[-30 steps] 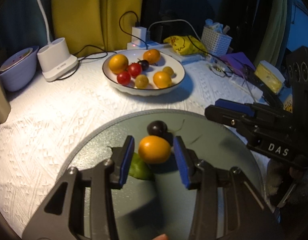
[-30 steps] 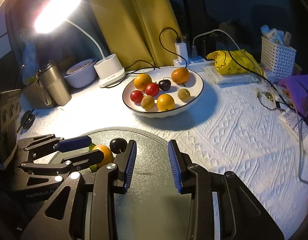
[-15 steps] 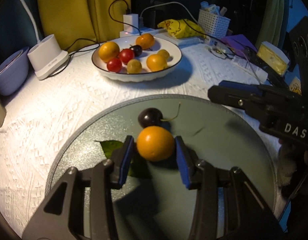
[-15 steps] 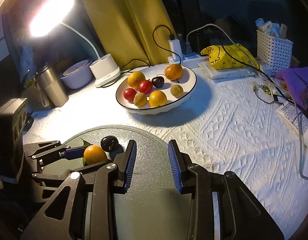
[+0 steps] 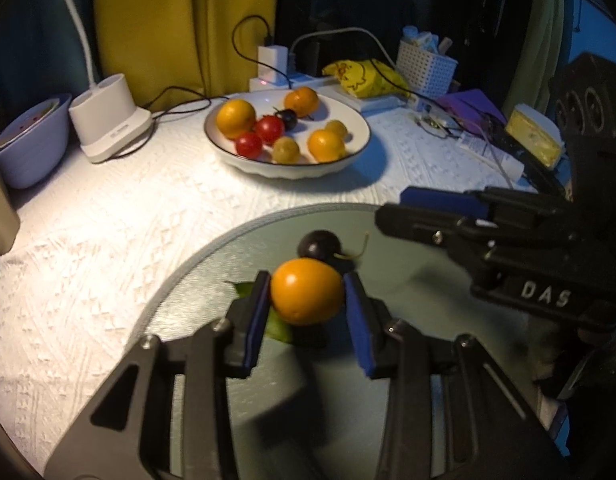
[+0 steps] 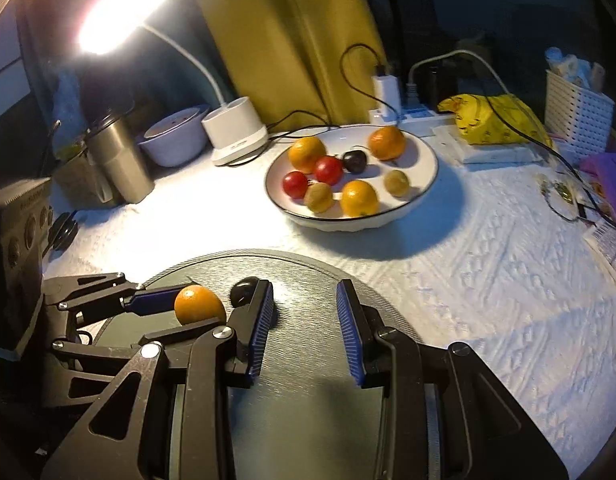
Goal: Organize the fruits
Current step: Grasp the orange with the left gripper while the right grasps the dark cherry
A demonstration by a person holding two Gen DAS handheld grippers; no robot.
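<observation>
My left gripper (image 5: 306,298) is shut on a small orange fruit (image 5: 306,291) and holds it just above the round grey mat (image 5: 407,288). The same orange (image 6: 198,305) shows in the right wrist view between the left fingers. A dark cherry (image 5: 319,243) and a green leaf (image 5: 278,326) lie on the mat beside it. My right gripper (image 6: 304,322) is open and empty over the mat, right of the cherry (image 6: 244,290). A white bowl (image 5: 349,152) (image 6: 423,160) at the back holds oranges, red tomatoes, a cherry and small yellow-green fruits.
A white lamp base (image 5: 108,124) and a lilac bowl (image 5: 28,148) stand at the back left, with a steel cup (image 6: 118,160) nearby. A power strip with cables (image 5: 276,76), a yellow bag (image 5: 363,76), a white basket (image 5: 425,68) and papers crowd the back right.
My left gripper has closed on the orange and lifted it slightly off the mat, leaving the leaf and cherry behind. My right gripper has stayed open with little movement.
</observation>
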